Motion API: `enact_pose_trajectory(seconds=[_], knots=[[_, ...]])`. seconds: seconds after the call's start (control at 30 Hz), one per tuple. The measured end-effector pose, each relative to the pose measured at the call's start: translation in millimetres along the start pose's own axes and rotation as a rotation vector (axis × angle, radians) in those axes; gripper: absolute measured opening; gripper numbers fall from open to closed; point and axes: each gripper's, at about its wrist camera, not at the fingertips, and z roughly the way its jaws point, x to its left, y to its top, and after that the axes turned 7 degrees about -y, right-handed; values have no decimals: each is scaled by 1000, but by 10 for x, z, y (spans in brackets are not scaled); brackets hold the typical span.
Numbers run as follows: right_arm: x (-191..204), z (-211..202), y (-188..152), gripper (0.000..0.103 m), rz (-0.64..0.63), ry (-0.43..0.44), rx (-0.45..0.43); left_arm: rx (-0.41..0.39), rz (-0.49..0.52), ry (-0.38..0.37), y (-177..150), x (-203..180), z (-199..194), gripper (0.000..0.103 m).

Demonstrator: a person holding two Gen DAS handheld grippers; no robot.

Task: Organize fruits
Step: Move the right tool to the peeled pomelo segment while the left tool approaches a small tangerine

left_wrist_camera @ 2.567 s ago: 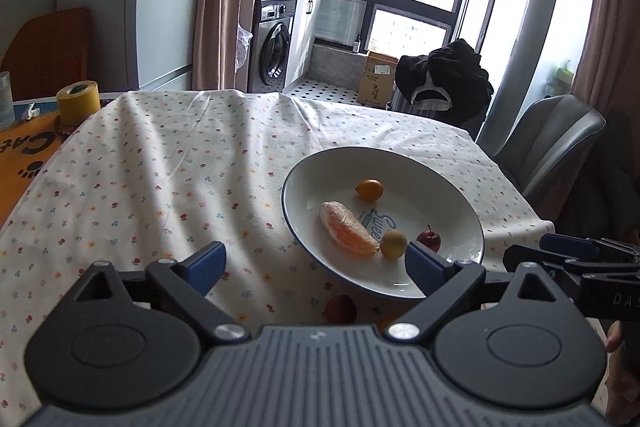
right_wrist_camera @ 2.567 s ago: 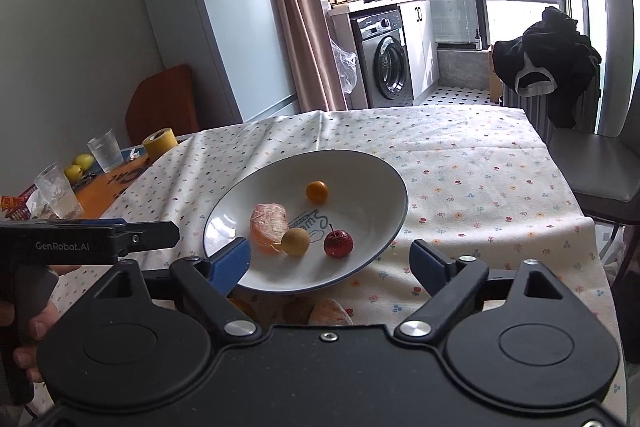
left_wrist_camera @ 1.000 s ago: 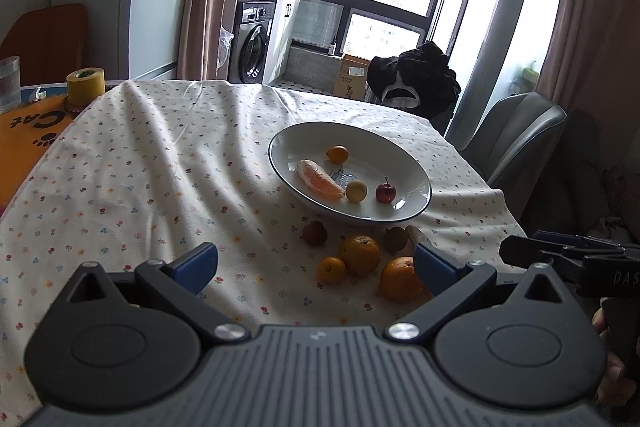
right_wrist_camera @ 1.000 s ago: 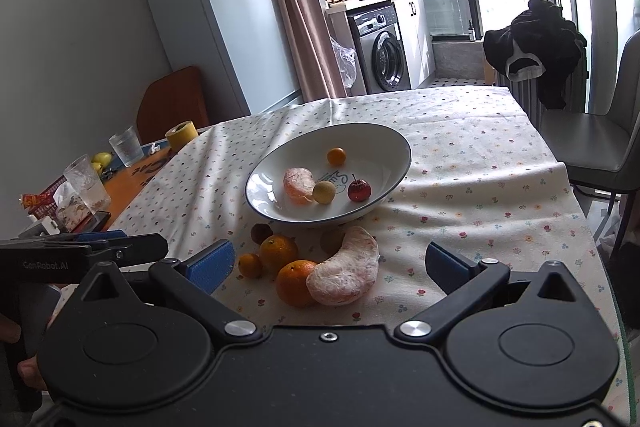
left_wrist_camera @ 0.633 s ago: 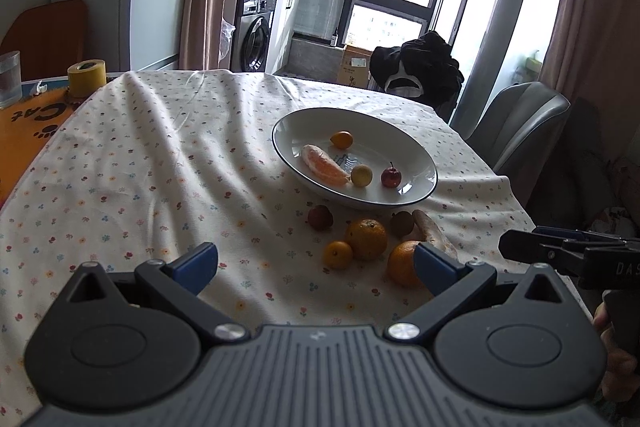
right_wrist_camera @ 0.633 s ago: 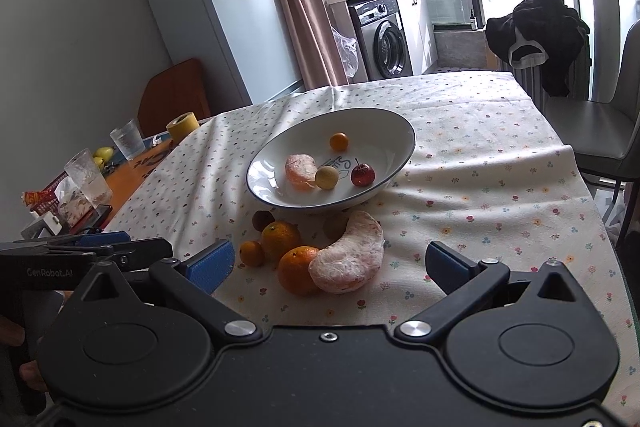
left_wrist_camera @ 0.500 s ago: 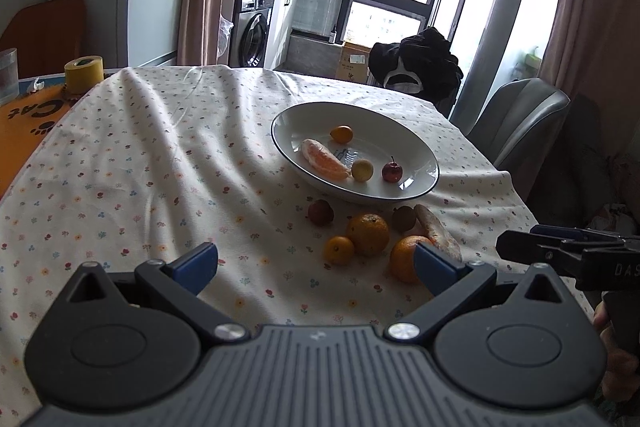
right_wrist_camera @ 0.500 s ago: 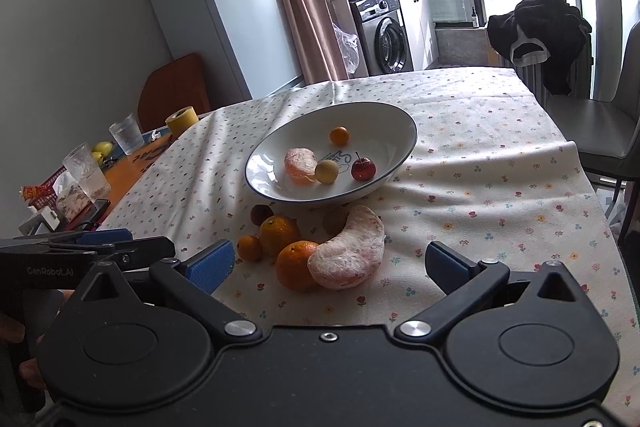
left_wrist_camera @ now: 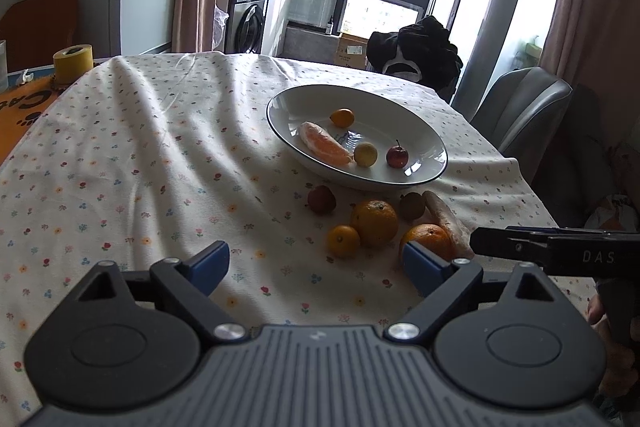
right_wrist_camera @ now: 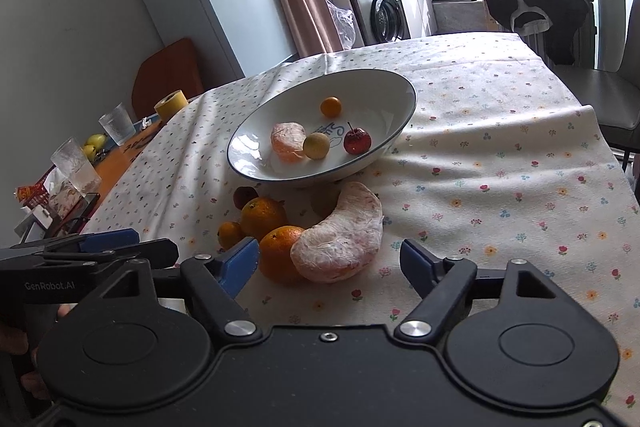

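A white bowl [left_wrist_camera: 420, 131] [right_wrist_camera: 392, 95] on the flowered tablecloth holds a peeled pomelo wedge [left_wrist_camera: 326, 147], a kumquat [left_wrist_camera: 342, 117], a small yellow fruit [left_wrist_camera: 365, 154] and a tiny red apple [left_wrist_camera: 397, 157]. In front of the bowl lie two oranges [left_wrist_camera: 375, 217] [right_wrist_camera: 282, 251], a small mandarin [left_wrist_camera: 343, 241], a dark red fruit [left_wrist_camera: 321, 199], a brownish fruit [left_wrist_camera: 412, 205] and a big peeled pomelo wedge [right_wrist_camera: 340, 239]. My left gripper [left_wrist_camera: 316, 267] is open, short of the loose fruit. My right gripper [right_wrist_camera: 328, 261] is open just in front of the big wedge, holding nothing.
A yellow tape roll [left_wrist_camera: 73, 63], drinking glasses [right_wrist_camera: 76, 167] and yellow fruit [right_wrist_camera: 94, 143] sit on the orange mat at the table's left. A grey chair [left_wrist_camera: 520, 107] stands at the right. A fridge, washing machine and dark clothes lie beyond the table.
Both grippers pulled back from the bowl, bringing the loose fruit in front of it into view, then eased slightly closer and lower. Both stayed open; no fruit moved.
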Motion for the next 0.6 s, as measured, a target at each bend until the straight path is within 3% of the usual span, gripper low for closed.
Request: enact_pose_trajectory(seconds=[0.4, 0.6], knots=[[-41, 146, -3, 45, -14, -9, 38, 12, 14, -9, 17, -15, 131, 89], [-161, 136, -38, 37, -2, -80, 48, 30, 21, -23, 21, -54, 237, 73]])
